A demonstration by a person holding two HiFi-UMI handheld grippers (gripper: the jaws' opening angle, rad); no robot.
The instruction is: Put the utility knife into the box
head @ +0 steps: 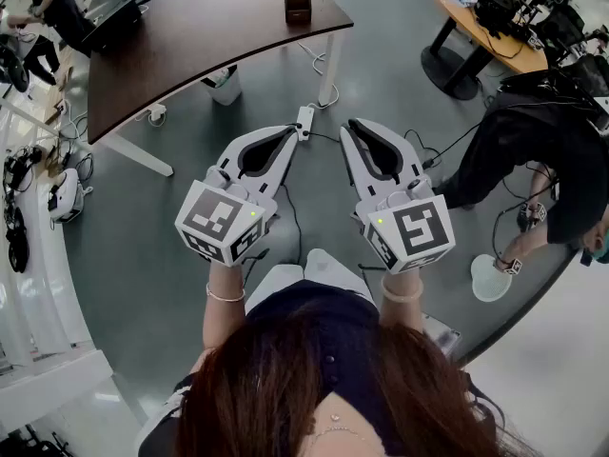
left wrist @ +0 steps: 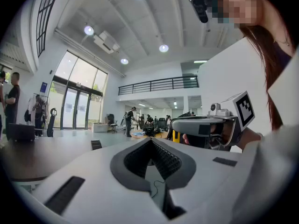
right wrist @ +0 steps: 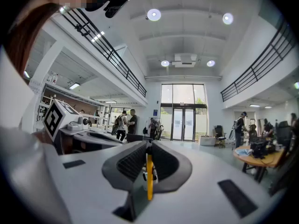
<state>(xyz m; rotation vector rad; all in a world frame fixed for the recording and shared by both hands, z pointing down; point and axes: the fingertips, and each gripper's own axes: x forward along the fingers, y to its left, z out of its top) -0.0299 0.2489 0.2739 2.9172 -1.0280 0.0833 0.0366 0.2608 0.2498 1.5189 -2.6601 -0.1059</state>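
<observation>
I hold both grippers at chest height over the grey floor, short of a dark brown table (head: 219,36). A small dark wooden box (head: 298,2) stands on the table's far side and shows as a dark block (left wrist: 96,144) in the left gripper view. My left gripper (head: 292,129) (left wrist: 150,140) is shut with nothing in it. My right gripper (head: 350,125) (right wrist: 148,143) is shut on a thin yellow strip, seemingly the utility knife (right wrist: 149,176), hanging below the tips. The same yellow (left wrist: 176,136) shows under that gripper in the left gripper view. The head view hides the knife.
A white bin (head: 225,86) stands under the table, and a power strip (head: 304,120) with cables lies on the floor ahead. A person in black (head: 542,150) sits at the right near a round wooden table (head: 476,17). White shelving (head: 38,255) lines the left.
</observation>
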